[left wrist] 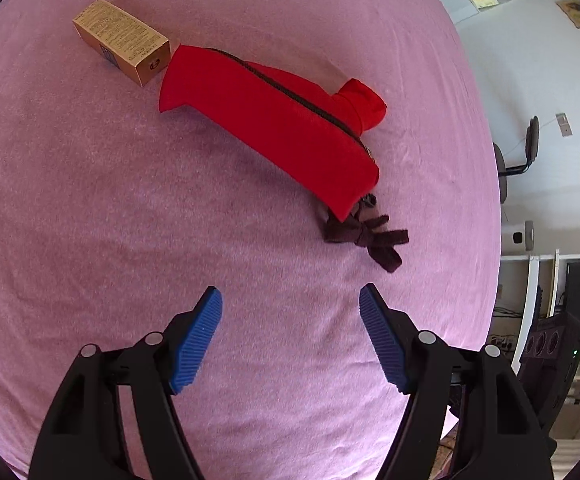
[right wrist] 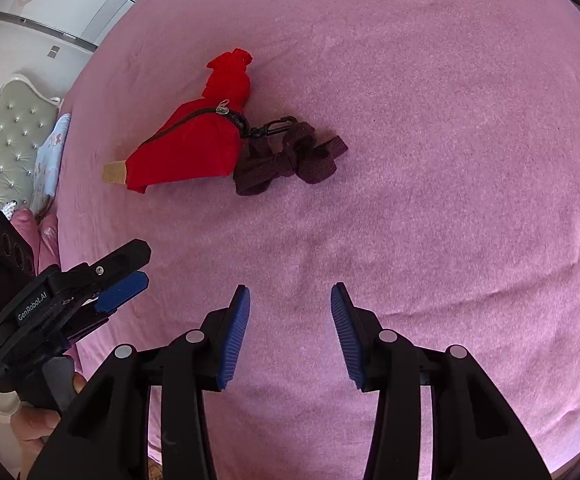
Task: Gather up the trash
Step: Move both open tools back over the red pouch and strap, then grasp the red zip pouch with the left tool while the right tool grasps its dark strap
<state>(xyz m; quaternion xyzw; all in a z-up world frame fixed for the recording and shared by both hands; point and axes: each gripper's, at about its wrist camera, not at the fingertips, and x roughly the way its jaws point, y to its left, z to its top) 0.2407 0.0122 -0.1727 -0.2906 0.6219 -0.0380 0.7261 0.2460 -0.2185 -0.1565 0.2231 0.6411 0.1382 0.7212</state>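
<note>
Pink bedsheet (left wrist: 130,220) carries three things: a gold box (left wrist: 124,42), a red zip pouch (left wrist: 274,128) touching its end, and a dark knotted rag (right wrist: 290,158) beside the pouch's clip. Both the left tongs (left wrist: 290,300) and the right tongs (right wrist: 290,296) hover released, holding nothing. Approach seems under way; next probably means picking one piece, likely the rag, without snagging the clip.

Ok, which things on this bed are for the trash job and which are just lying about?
Job, likely:
- cardboard box
- red zip bag, possibly the collecting bag
- dark fabric scrap, maybe trash

Just lying about:
- chair
- headboard
- pink sheet
</note>
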